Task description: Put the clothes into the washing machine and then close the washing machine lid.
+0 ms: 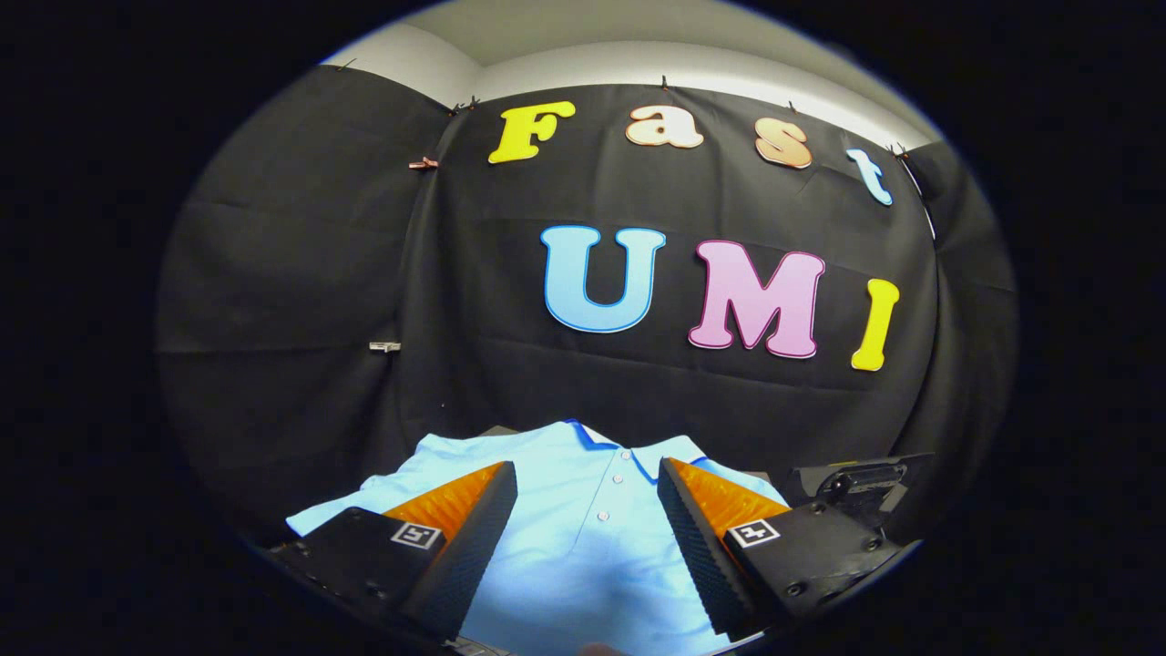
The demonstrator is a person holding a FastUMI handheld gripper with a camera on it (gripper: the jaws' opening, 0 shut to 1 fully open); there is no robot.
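Observation:
A light blue polo shirt (583, 538) with a darker blue collar and white buttons lies spread flat below the gripper (588, 483). Its button placket runs up the gap between the two fingers, and its collar lies just beyond the fingertips. The gripper is open, with a wide gap and nothing held. One sleeve spreads out past the left finger (474, 528). The right finger (701, 528) covers part of the shirt's other shoulder.
A dark device with a raised black panel (856, 487) sits just right of the shirt, beyond the right finger. The booth's black cloth wall (301, 301) rises close behind the shirt.

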